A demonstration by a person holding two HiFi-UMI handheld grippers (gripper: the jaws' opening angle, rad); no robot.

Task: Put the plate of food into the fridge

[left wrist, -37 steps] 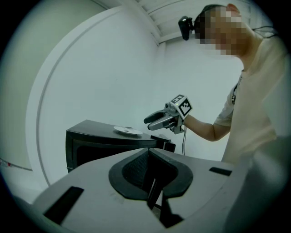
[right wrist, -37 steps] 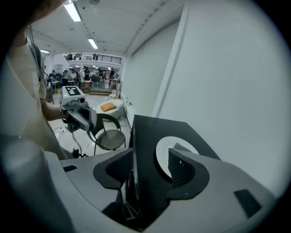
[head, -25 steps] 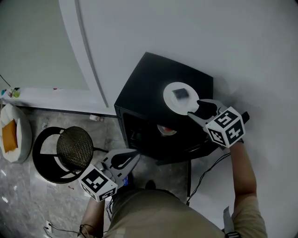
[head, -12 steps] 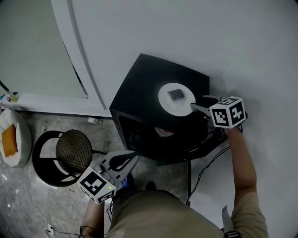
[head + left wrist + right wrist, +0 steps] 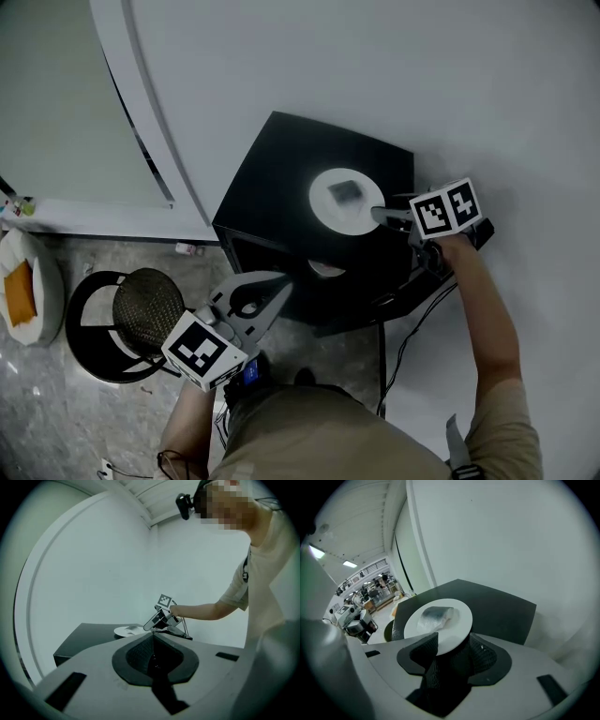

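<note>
A white plate with a pale piece of food sits on top of a small black fridge. My right gripper is at the plate's right rim, rolled onto its side. In the right gripper view the plate fills the gap ahead of the right gripper. Its jaws stand apart on either side of the near rim, and the pads do not press on it. My left gripper hangs in front of the fridge, shut on nothing. The left gripper points level, towards the fridge top.
A round black stool with a mesh seat stands on the floor left of the fridge. Cables trail down at the fridge's right side. The white wall rises close behind it. A white cushion-like thing lies far left.
My right gripper has moved in to the plate's rim and rolled onto its side. My left gripper has risen and come nearer the fridge's front.
</note>
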